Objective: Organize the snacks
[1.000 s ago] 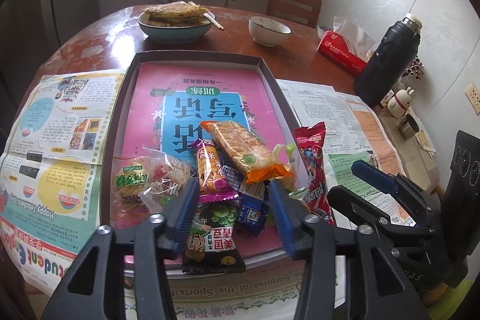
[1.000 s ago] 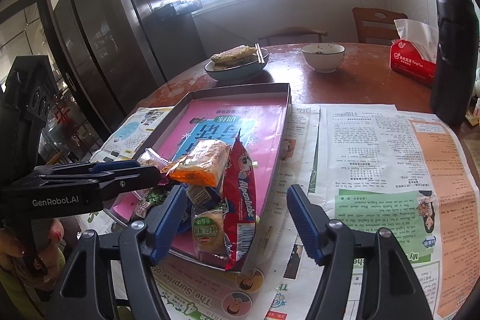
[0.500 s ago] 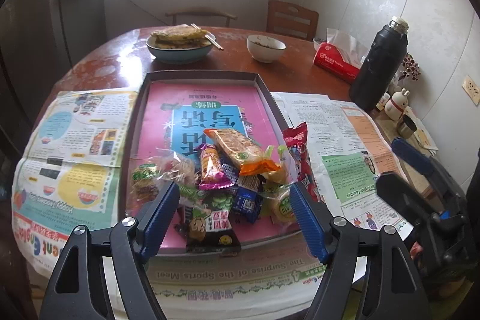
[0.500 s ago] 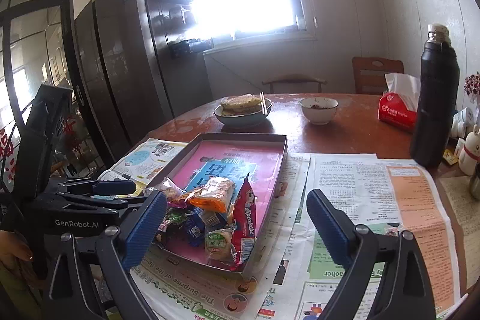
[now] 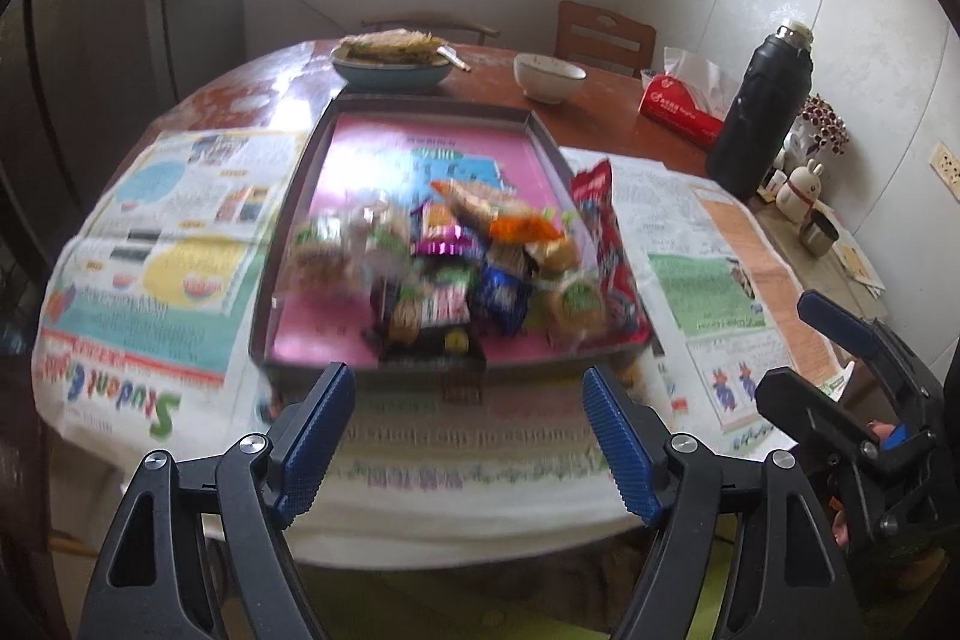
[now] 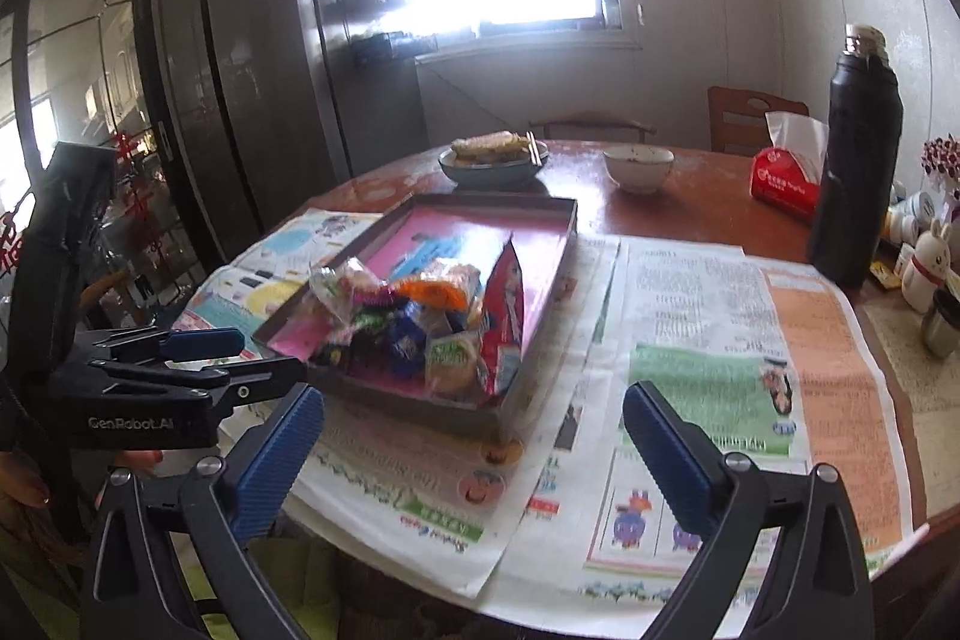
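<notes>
A pile of wrapped snacks (image 5: 456, 268) lies at the near end of a shallow box (image 5: 300, 196) with a pink printed bottom. The pile also shows in the right wrist view (image 6: 420, 322), in the same box (image 6: 540, 280). A red snack bag (image 5: 606, 232) leans on the box's right wall. My left gripper (image 5: 468, 436) is open and empty, held off the table's near edge, short of the box. My right gripper (image 6: 474, 454) is open and empty, also back from the table, to the right of the left gripper (image 6: 204, 358).
Newspapers (image 5: 168, 232) cover the near half of the round wooden table. At the back stand a bowl of flatbread with chopsticks (image 5: 390, 58), a small white bowl (image 5: 549, 76), a red tissue pack (image 5: 678, 106) and a black thermos (image 5: 756, 112). Chairs and a fridge stand behind.
Both grippers have pulled back and up from the snack pile, off the table's edge, and opened wider. The snacks stay in the box.
</notes>
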The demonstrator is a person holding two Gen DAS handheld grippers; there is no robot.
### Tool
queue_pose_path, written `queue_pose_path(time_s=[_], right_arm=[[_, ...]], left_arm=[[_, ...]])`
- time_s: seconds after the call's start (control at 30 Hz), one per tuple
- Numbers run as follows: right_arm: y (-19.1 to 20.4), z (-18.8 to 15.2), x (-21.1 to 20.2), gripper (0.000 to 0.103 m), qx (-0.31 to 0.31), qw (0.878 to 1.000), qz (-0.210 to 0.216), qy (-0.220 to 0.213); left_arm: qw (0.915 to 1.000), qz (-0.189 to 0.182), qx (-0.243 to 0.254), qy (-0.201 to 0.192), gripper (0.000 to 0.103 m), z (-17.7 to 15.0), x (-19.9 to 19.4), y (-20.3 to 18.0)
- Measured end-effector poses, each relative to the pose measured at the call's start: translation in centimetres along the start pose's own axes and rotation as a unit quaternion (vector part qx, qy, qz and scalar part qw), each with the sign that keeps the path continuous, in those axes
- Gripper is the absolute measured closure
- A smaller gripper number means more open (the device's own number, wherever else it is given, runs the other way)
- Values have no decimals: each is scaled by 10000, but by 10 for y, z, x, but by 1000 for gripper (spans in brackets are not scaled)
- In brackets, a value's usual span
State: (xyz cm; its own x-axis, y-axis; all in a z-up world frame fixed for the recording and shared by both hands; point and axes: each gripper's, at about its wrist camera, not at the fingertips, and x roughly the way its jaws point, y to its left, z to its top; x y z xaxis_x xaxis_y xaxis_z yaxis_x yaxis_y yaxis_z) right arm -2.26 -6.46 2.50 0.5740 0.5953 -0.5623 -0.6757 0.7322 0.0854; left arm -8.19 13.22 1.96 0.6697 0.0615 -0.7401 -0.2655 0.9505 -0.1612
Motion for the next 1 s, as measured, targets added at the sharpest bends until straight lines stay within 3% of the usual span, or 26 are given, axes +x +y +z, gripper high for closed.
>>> queue_pose_path(time_s=[0.37,1.0], right_arm=[[-3,-10,4,1,84,9999,-22,91],[2,-14,8,1,112,9998,-9,190]], left_arm=[[9999,-35,-159,50,24,-20,7,1],[9999,-32,-124,13,24,-23,3,2]])
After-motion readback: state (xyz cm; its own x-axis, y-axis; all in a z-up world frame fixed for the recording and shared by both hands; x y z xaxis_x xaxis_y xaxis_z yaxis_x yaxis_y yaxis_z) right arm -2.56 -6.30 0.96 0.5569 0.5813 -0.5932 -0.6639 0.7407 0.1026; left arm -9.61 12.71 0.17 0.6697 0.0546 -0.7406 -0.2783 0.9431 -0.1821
